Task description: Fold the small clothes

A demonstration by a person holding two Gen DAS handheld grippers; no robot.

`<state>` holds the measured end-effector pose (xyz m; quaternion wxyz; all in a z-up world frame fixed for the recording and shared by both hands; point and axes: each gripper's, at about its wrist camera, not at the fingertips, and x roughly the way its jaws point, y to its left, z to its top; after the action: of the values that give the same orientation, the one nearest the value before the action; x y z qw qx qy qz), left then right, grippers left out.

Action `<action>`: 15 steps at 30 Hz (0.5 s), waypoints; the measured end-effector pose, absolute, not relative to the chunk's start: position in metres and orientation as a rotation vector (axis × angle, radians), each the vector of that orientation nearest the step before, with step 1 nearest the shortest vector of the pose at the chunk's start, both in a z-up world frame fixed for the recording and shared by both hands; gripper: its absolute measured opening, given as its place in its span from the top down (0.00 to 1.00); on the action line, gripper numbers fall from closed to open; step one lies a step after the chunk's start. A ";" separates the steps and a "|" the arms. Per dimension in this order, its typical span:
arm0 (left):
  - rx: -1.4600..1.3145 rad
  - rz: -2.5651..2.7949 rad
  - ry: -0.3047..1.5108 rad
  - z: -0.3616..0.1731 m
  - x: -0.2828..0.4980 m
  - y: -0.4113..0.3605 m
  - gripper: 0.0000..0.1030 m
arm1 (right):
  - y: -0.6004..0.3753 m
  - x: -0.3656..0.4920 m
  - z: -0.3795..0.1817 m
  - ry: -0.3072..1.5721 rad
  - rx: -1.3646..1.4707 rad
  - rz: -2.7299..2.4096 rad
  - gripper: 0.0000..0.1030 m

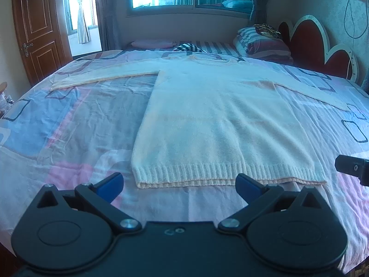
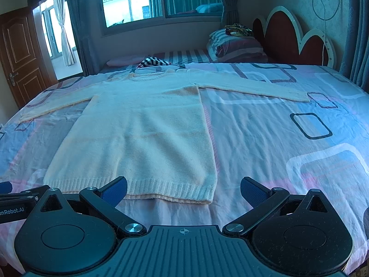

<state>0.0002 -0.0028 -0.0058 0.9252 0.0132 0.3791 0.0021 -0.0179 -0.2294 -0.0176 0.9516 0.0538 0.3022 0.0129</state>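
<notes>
A cream knitted sweater (image 1: 221, 124) lies flat on the bed, ribbed hem toward me, both sleeves spread sideways. It also shows in the right wrist view (image 2: 143, 133). My left gripper (image 1: 180, 185) is open and empty, just before the hem's left half. My right gripper (image 2: 183, 189) is open and empty, just before the hem's right corner. A part of the right gripper (image 1: 352, 167) shows at the right edge of the left wrist view. A part of the left gripper (image 2: 13, 198) shows at the left edge of the right wrist view.
The bed sheet (image 1: 69, 120) is pink and blue with square patterns. Striped pillows (image 1: 263, 41) and a red headboard (image 1: 309, 43) stand at the far right. A wooden door (image 1: 39, 34) is at the far left. A striped cloth (image 2: 153, 62) lies beyond the collar.
</notes>
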 end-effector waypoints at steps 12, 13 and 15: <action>0.029 0.003 0.778 -0.006 0.000 -0.004 0.00 | -0.230 -0.017 -0.017 0.617 0.113 0.026 0.00; 0.028 0.004 0.778 -0.006 0.000 -0.004 0.00 | -0.230 -0.017 -0.017 0.617 0.113 0.026 0.00; 0.030 0.004 0.778 -0.006 0.000 -0.005 0.00 | -0.229 -0.017 -0.017 0.617 0.112 0.026 0.00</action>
<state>0.0003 -0.0047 -0.0062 0.9251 0.0146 0.3794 0.0020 -0.0173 -0.2295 -0.0170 0.9512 0.0552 0.3035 0.0127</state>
